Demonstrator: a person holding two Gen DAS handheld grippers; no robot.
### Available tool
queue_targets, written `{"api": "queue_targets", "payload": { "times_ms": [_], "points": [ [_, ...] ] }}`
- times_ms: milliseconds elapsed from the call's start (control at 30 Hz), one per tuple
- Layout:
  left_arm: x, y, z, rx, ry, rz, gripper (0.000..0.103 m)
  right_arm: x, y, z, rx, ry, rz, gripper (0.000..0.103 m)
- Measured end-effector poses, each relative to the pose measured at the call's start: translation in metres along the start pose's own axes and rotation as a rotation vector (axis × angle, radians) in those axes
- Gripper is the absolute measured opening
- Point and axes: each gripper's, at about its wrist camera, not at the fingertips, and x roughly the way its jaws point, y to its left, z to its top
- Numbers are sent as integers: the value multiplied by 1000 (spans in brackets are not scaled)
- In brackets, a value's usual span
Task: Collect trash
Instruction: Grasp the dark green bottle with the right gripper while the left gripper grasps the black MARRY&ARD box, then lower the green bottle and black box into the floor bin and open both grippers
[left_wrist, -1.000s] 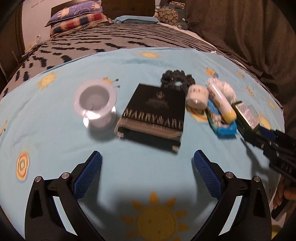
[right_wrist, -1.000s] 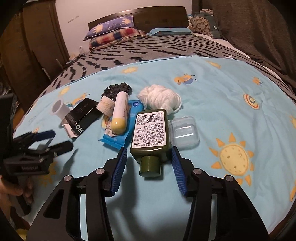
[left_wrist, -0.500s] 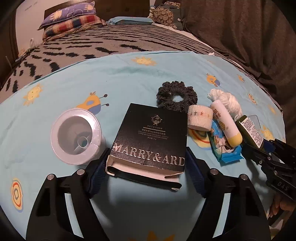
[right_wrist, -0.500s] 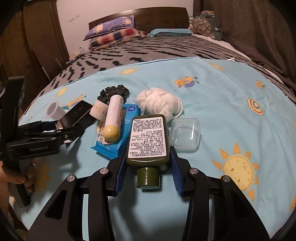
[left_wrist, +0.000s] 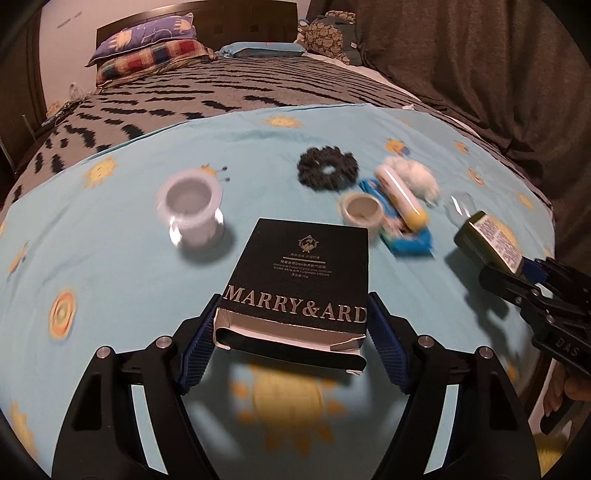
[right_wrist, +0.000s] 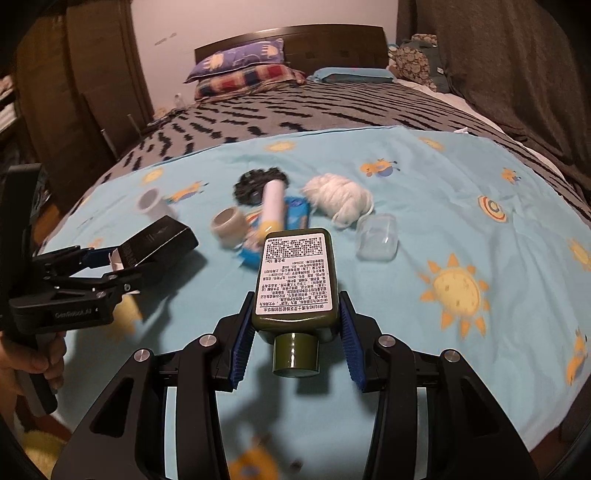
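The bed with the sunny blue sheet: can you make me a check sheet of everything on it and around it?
Surface: blue sheet with suns, spread over a striped blanket.
Job's things: black box and green bottle, both lifted off the sheet.
Clutter: tape roll, white tube, blue packet, yarn ball, scrunchie, clear case, white cup.
Grippers: left gripper shut on the black box; right gripper shut on the green bottle.
Cables: nothing seen.
Surroundings: pillows, headboard, dark curtain.
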Motion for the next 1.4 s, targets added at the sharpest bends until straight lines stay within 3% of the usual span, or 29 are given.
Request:
{"api": "queue_targets", "payload": {
  "times_ms": [433,733,967,1233,1400],
  "points": [
    [-112,-33,-92,-25,-95,-49,72,-90,32,-65,-7,-42,43,44],
    [-135,-57,-166,-31,-89,-81,72,-120,32,-129,13,-8,31,44],
    [-129,-72,-217,-47,-49,-113,72,-110,26,-182,70,85,60,44],
    [-85,-77,-269,-95,112,-140,72,-77,25,-232,111,205,34,44],
    [-48,-77,-285,-99,197,-104,72,-54,25,-244,127,254,6,44]
  ]
}}
